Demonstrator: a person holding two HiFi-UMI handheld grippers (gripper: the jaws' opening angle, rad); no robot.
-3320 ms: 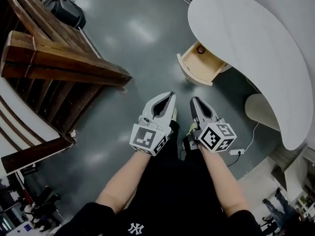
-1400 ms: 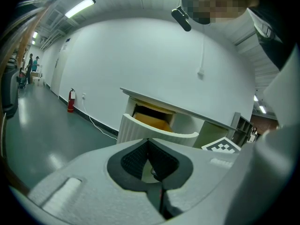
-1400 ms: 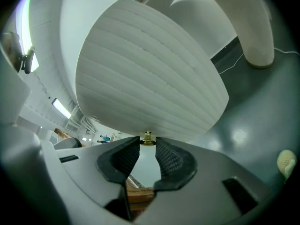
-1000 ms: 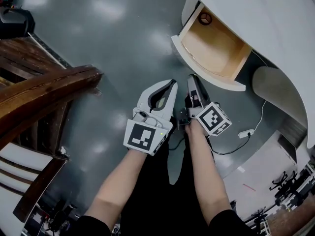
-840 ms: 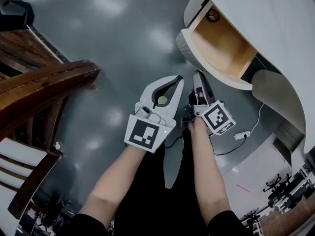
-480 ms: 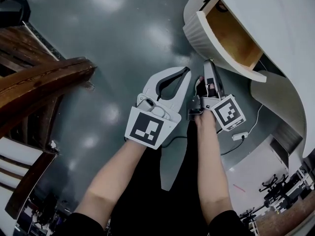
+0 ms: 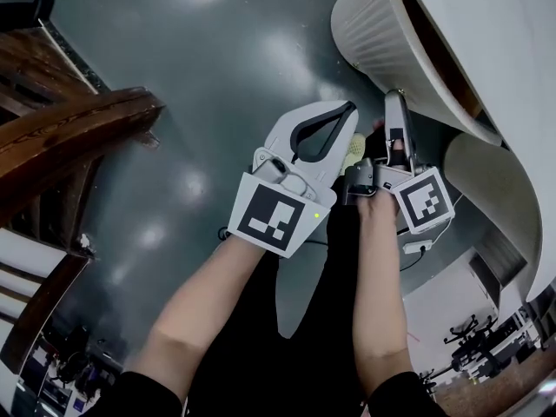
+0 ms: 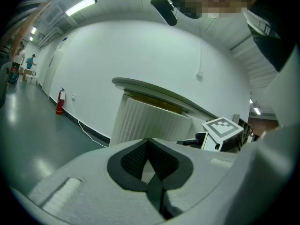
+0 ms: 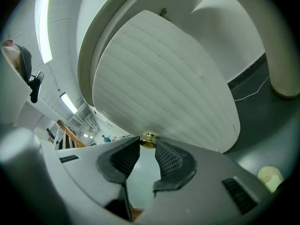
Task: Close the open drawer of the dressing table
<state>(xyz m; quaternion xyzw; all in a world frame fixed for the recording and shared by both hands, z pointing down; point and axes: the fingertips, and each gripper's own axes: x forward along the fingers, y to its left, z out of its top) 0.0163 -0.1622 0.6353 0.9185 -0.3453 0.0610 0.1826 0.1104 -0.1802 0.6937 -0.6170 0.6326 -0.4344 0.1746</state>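
- Grey glossy floor (image 7: 200, 68) runs under the white dressing table (image 7: 512, 85); its drawer (image 7: 382, 42) juts out toward you, ribbed front facing your grippers.
- Your right gripper (image 9: 146, 145) has its jaws apart — the brass knob (image 9: 148, 138) sits at their tips, unclamped.
- Your left gripper (image 7: 346, 111) is pinched together, empty.
- The drawer probably slides lightly — push on the stiff front beside the knob, which looks small and slick.

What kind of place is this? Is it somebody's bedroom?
Probably not a bedroom. It looks more like a big hall or studio. The floor is bare, shiny grey, long strip lights run overhead, and a red fire extinguisher stands by the plain white wall.
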